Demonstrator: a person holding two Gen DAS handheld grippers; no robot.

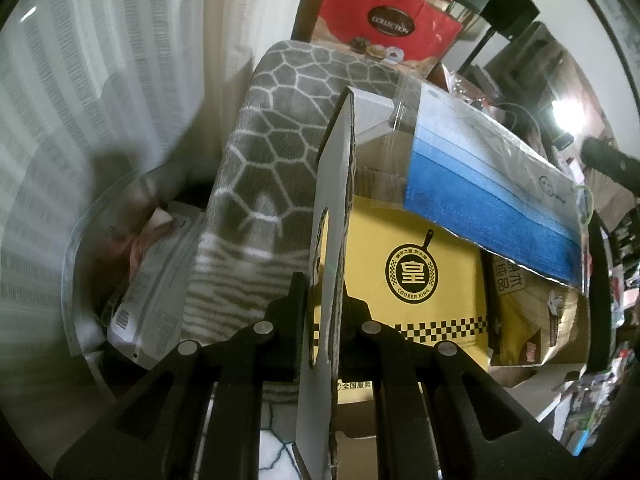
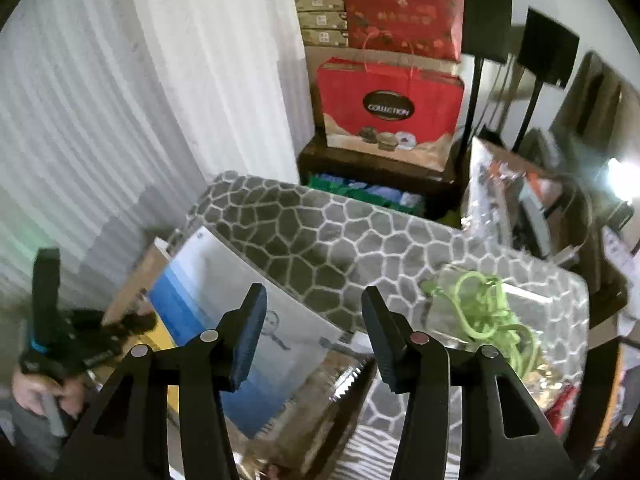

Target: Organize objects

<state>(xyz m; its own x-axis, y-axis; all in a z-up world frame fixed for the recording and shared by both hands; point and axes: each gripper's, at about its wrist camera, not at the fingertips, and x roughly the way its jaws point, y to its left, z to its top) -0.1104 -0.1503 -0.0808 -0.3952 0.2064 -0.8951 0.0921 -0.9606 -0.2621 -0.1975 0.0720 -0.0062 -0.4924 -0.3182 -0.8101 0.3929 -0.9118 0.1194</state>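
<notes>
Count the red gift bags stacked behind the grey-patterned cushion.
2. One red bag marked COLLECTION stands on the dark shelf; a second red bag sits above and behind it. Others may be hidden behind them.

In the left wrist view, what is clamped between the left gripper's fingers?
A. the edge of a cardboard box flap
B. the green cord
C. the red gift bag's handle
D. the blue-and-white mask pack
A: the left gripper is shut on the upright cardboard flap, whose corrugated edge runs up between the pads.

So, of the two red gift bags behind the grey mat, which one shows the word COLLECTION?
The lower red bag, with a dark oval label; the upper red bag carries only a faint printed pattern.
</notes>
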